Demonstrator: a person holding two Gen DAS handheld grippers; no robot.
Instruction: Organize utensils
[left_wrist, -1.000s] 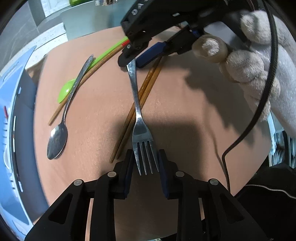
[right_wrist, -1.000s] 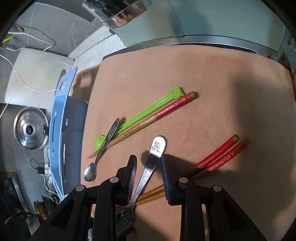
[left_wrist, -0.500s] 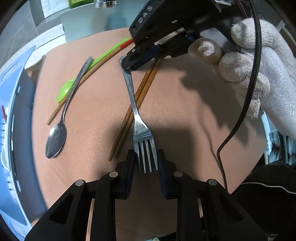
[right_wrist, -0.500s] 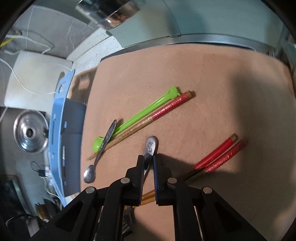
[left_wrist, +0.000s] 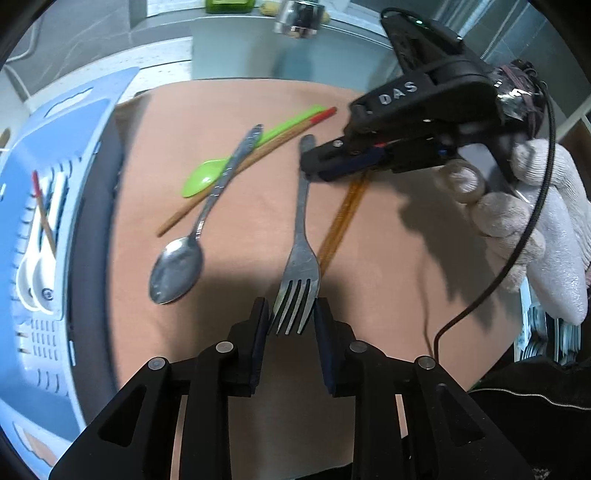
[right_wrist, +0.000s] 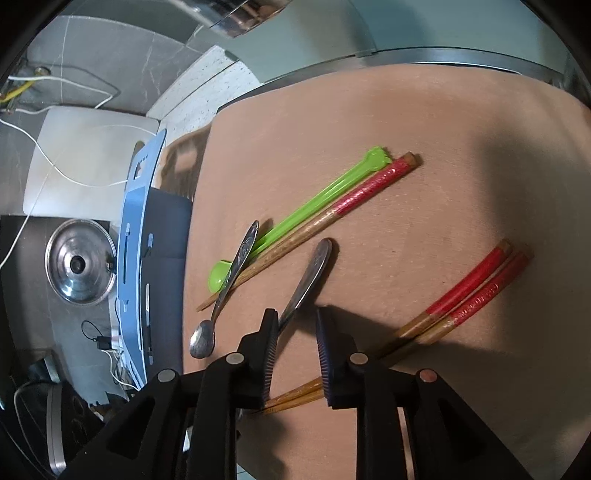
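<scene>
two wrist views over a brown mat (left_wrist: 388, 258) scattered with utensils. in the left wrist view, the left gripper (left_wrist: 291, 317) enters from the bottom centre, and a steel fork (left_wrist: 301, 240) lies with its tines between the two pads. the fingers are easing apart; the tines sit close to both pads, but whether the pads press on them cannot be told. the fork's handle runs up the frame toward the right gripper (left_wrist: 310, 164), held by a white-gloved hand (left_wrist: 535, 221) at the upper right. in the right wrist view, that gripper's (right_wrist: 295, 332) fingers stand apart and are widening, with the fork handle (right_wrist: 310, 277) between them, nearer the left pad and apparently free of both. left of the fork lie a steel spoon (left_wrist: 181, 266), a green plastic spoon (left_wrist: 207, 175) and one red-tipped chopstick (left_wrist: 258, 166). a pair of red-tipped chopsticks (right_wrist: 469, 299) crosses under the fork, toward the right. a blue utensil tray (left_wrist: 48, 177) sits at the left edge, holding white spoons (left_wrist: 33, 273).
</scene>
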